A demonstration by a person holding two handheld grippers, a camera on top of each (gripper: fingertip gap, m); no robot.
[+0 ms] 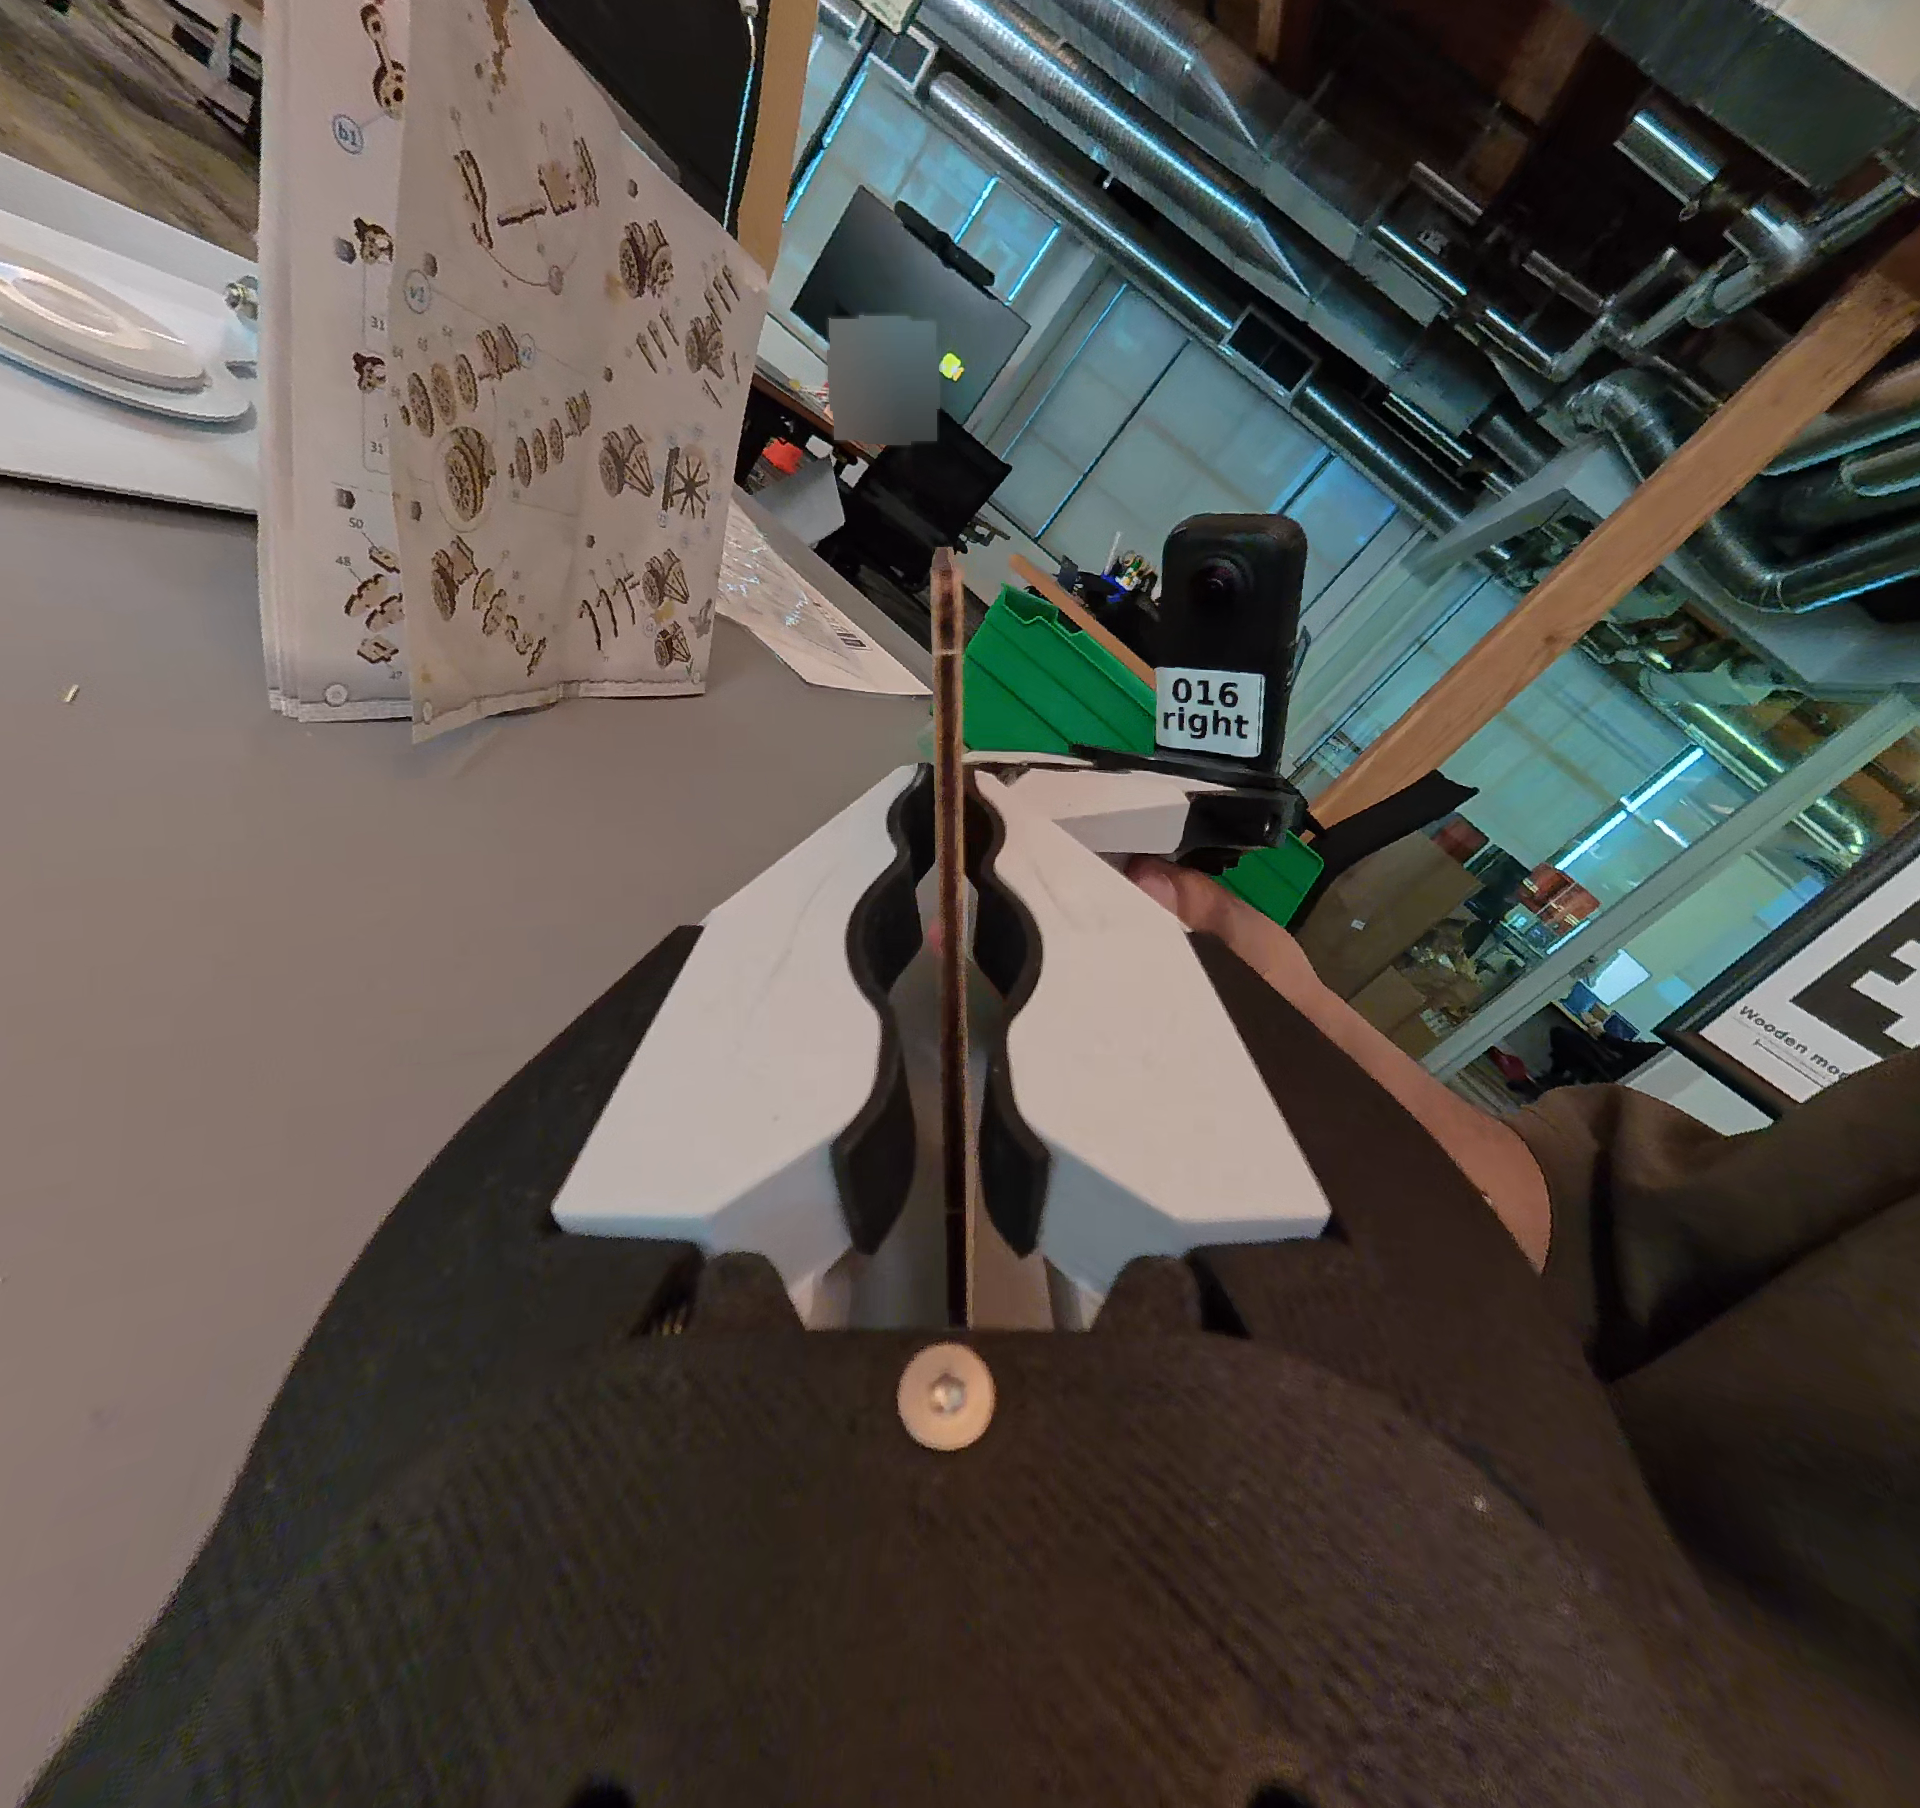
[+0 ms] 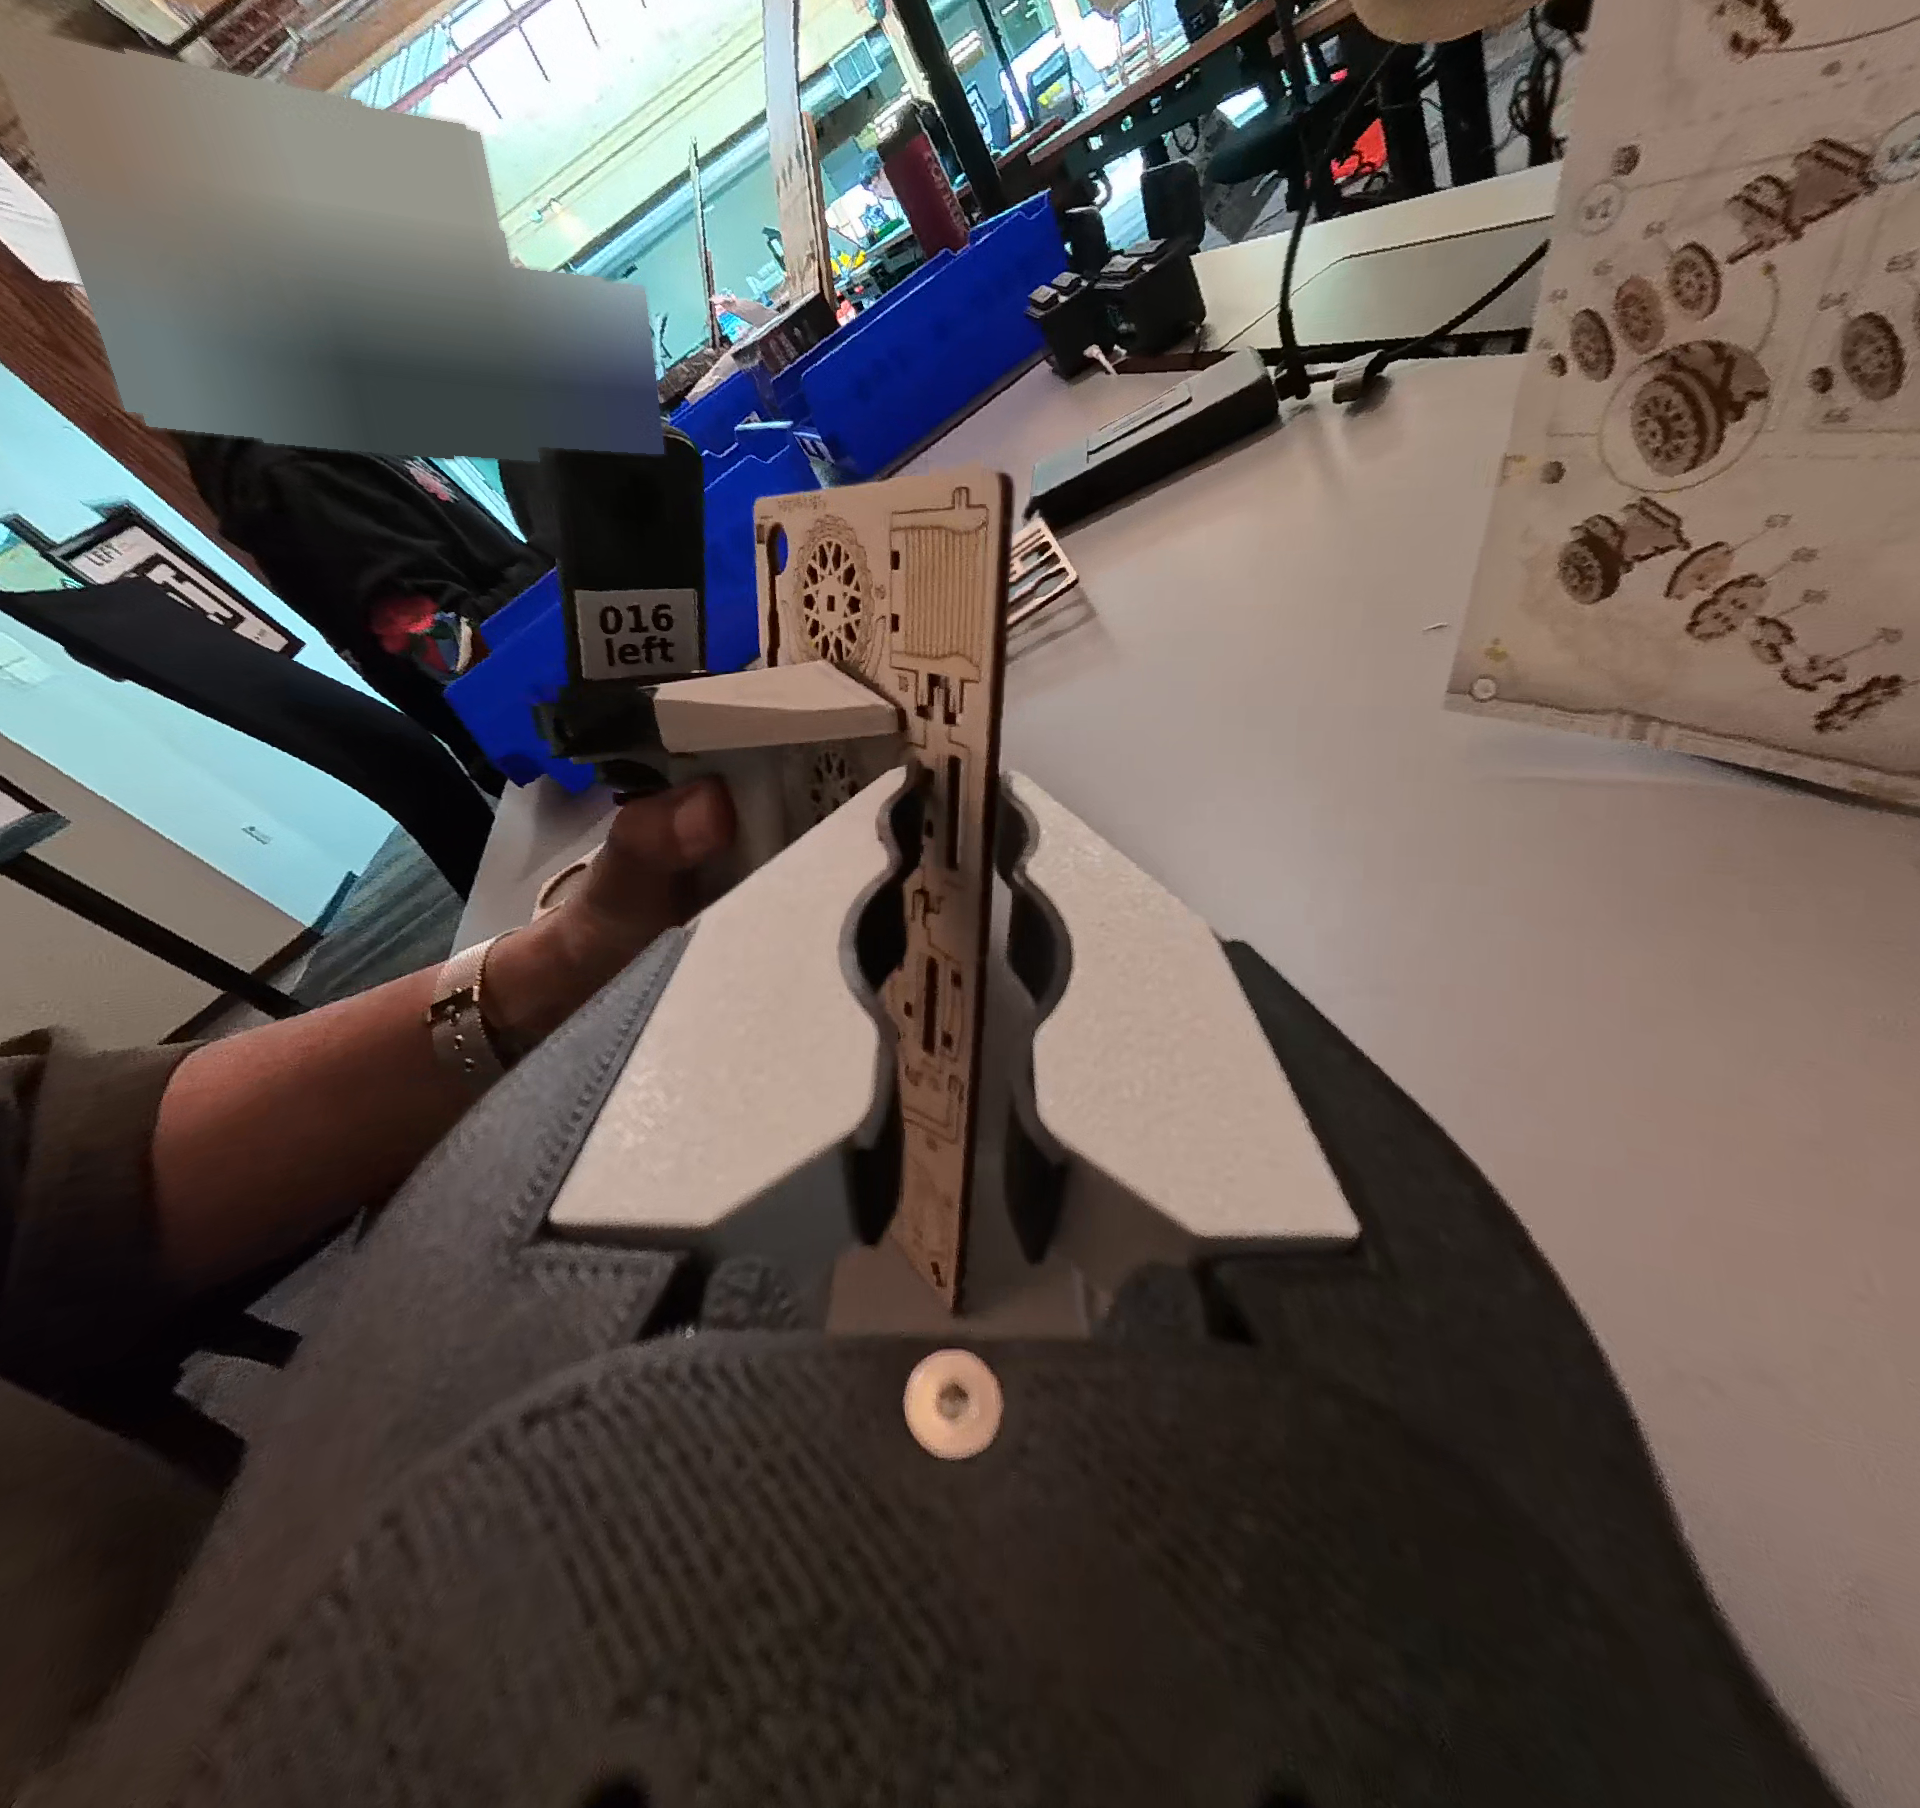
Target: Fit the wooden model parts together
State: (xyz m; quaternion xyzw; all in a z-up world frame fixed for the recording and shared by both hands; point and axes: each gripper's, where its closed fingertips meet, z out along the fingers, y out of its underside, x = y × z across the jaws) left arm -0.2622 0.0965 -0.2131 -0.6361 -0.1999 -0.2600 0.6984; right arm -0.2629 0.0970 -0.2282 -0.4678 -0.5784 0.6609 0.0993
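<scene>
A thin laser-cut wooden parts sheet (image 2: pixel 935 605) stands upright above the grey table (image 2: pixel 1455 927), held by both grippers. In the left wrist view I see the sheet edge-on (image 1: pixel 943 636). My left gripper (image 1: pixel 948 792) is shut on it, with the black pads pressed on both faces. My right gripper (image 2: pixel 956 792) is shut on the same sheet from its lower edge. The left gripper (image 2: pixel 883 719) reaches in from the left and meets the sheet at mid height. The right gripper (image 1: pixel 1039 771) comes in from the right at the sheet.
Printed assembly instruction sheets (image 1: pixel 540 408) stand upright on the table and also show in the right wrist view (image 2: pixel 1714 408). Another wooden sheet (image 2: pixel 1039 574) lies flat behind. Blue bins (image 2: pixel 914 356) and a green bin (image 1: pixel 1039 678) sit at the table's far edge. The tips of both grippers are at nearly the same place.
</scene>
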